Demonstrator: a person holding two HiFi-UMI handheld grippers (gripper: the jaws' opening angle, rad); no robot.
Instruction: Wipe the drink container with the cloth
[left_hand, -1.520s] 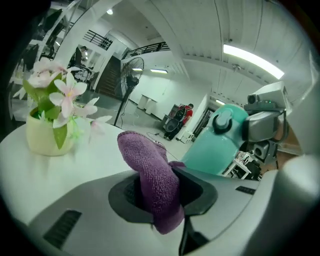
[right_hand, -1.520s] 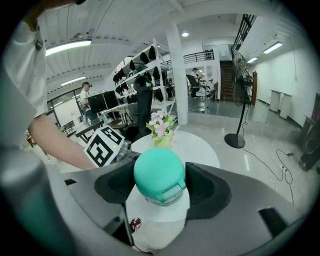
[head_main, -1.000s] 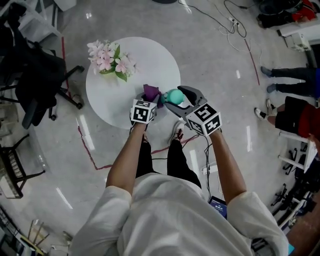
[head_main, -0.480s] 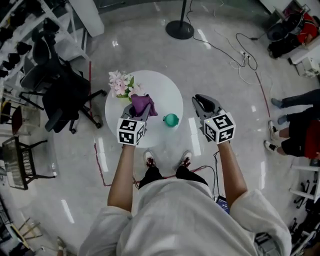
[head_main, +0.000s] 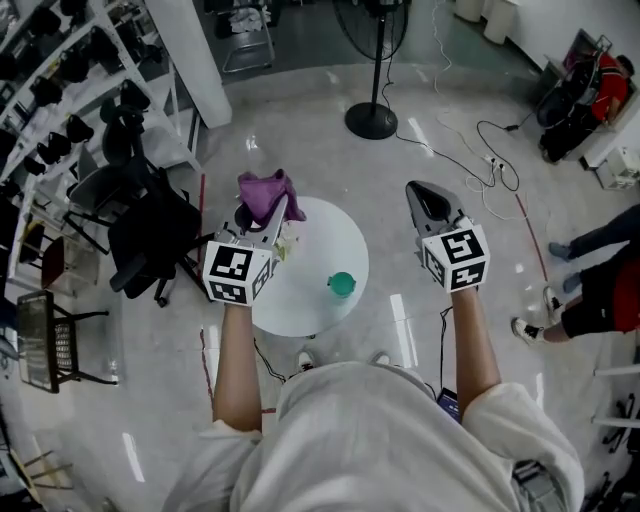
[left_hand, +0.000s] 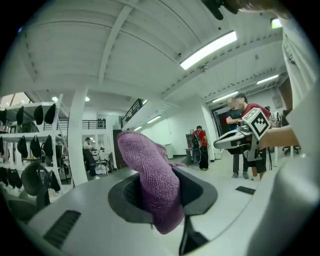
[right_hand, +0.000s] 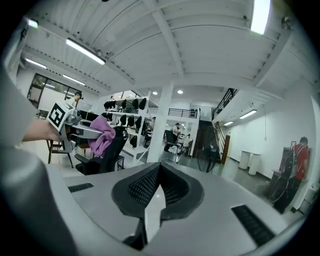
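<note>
A teal-green drink container (head_main: 342, 285) stands alone on the round white table (head_main: 300, 318), far below both grippers. My left gripper (head_main: 277, 208) is raised above the table's left side and is shut on a purple cloth (head_main: 262, 192). In the left gripper view the cloth (left_hand: 152, 182) bulges out between the jaws. My right gripper (head_main: 421, 190) hangs in the air right of the table. Its jaws have just been closing and now meet with nothing between them (right_hand: 157, 176). Each gripper view shows the other gripper at the same height: right gripper (left_hand: 235, 140), cloth (right_hand: 102, 134).
Pink flowers (head_main: 287, 243) sit on the table behind the left gripper. A black office chair (head_main: 140, 240) stands left of the table, shelving with dark helmets (head_main: 60, 70) beyond it. A fan stand base (head_main: 372, 120) and cables lie ahead. People (head_main: 600, 290) are at the right.
Both grippers have risen well above the table, the left one carrying the cloth. The right jaws let go of the container and closed empty; the container stays on the table.
</note>
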